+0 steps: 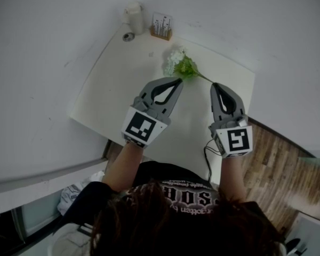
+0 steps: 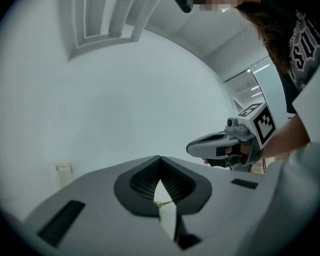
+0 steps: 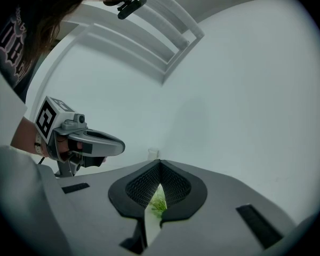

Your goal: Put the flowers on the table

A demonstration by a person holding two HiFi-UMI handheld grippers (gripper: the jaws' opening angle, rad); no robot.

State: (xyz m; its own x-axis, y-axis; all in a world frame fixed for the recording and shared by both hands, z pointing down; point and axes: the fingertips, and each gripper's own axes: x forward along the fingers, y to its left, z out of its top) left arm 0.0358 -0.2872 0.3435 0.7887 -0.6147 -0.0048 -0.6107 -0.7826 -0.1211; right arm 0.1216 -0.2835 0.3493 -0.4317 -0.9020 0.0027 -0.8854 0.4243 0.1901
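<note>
A bunch of white flowers with green leaves (image 1: 179,64) lies on the white table (image 1: 117,89), toward its far side. Its thin stem runs right and ends at the tip of my right gripper (image 1: 215,85); I cannot tell whether they touch. My left gripper (image 1: 177,81) hovers just left of the leaves. On both grippers the jaw tips meet, and I see nothing pinched between them. Through the slot behind the tips the right gripper view shows green leaves (image 3: 159,202), and the left gripper view shows a thin green stem (image 2: 165,202).
At the table's far edge stand a white jar (image 1: 133,16), a small round object (image 1: 128,36) and a wooden card holder (image 1: 161,26). A small glass (image 3: 153,153) shows near the wall. Wooden floor (image 1: 277,164) lies to the right, and a cable (image 1: 207,159) hangs off the near edge.
</note>
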